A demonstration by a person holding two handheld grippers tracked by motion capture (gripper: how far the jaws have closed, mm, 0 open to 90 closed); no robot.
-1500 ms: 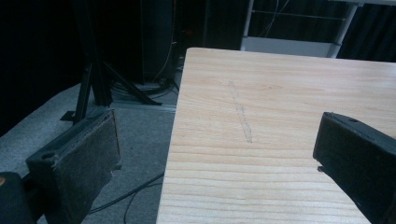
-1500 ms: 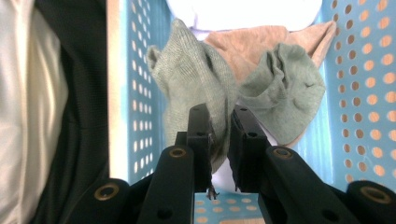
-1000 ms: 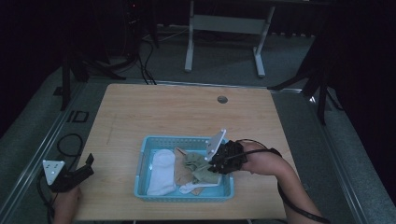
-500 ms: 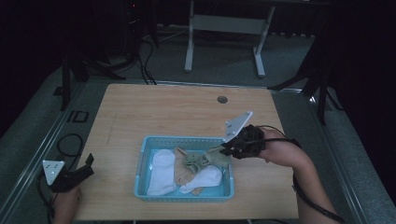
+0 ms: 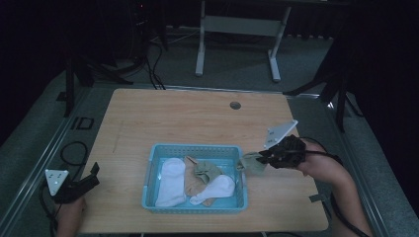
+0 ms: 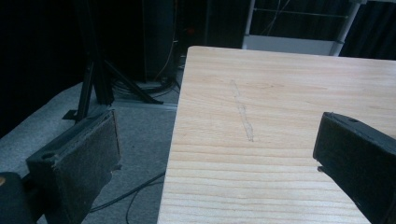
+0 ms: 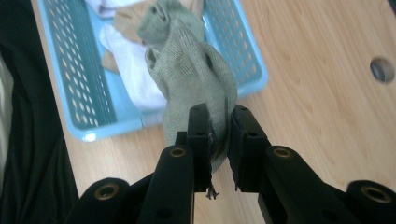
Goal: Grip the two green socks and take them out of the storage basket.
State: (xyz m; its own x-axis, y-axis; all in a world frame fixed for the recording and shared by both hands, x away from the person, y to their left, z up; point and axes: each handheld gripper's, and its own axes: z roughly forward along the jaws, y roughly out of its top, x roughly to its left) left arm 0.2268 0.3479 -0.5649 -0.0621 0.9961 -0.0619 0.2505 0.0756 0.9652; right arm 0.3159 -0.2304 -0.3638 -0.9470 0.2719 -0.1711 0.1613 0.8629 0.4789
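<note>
Right gripper (image 5: 258,159) pinches a green sock (image 7: 194,74) just right of the blue basket (image 5: 150,163); left gripper (image 5: 81,183), jaws spread, rests at the table's (image 5: 173,113) near-left edge.

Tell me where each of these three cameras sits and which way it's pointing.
High view: above the table's near side, facing forward and down; forearms, both grippers.
Left gripper view: on the left gripper, facing along the table; its open jaws.
Right gripper view: on the right gripper, facing the blue basket; jaws pinching a green sock.
High and right views share basket and sock.
</note>
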